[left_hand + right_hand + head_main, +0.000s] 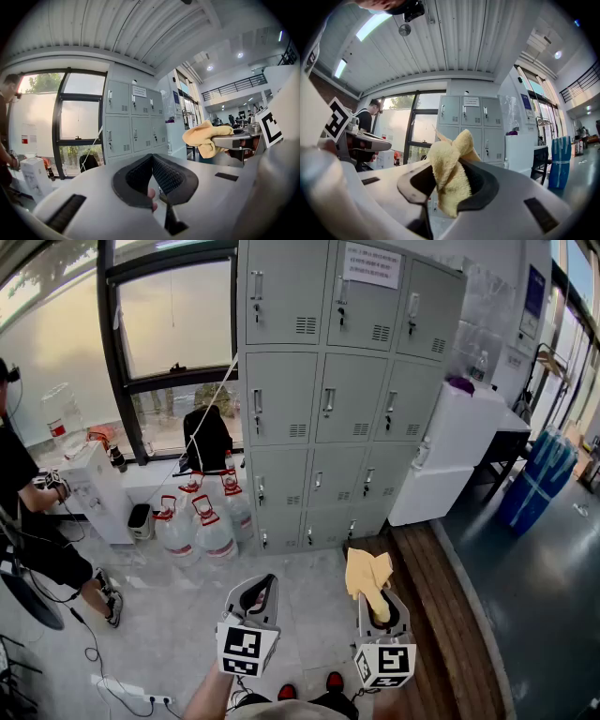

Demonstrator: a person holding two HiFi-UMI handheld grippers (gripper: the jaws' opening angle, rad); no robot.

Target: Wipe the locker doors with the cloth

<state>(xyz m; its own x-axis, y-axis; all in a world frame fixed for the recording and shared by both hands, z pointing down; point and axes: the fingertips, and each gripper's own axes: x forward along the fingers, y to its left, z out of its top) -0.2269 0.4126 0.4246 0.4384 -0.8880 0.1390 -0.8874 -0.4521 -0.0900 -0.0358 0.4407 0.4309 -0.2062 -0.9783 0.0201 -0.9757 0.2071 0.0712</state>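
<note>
A bank of grey locker doors (pixel 342 390) stands ahead, three columns wide, with a paper notice on the top middle door. My right gripper (pixel 377 606) is shut on a yellow cloth (pixel 367 574), which bunches up out of its jaws well short of the lockers. In the right gripper view the cloth (pixel 449 176) fills the gap between the pads, with the lockers (pixel 471 124) far behind. My left gripper (pixel 259 600) is held beside it, shut with nothing in it; its pads (pixel 140 176) meet at the tip. The left gripper view also shows the cloth (pixel 202 138) at right.
Several large water bottles (pixel 199 526) stand at the lockers' lower left. A white cabinet (pixel 450 451) abuts the lockers on the right, with a blue barrel (pixel 539 479) beyond. A person (pixel 28 512) stands at far left by a white dispenser (pixel 98 491). Cables and a power strip (pixel 131 692) lie on the floor.
</note>
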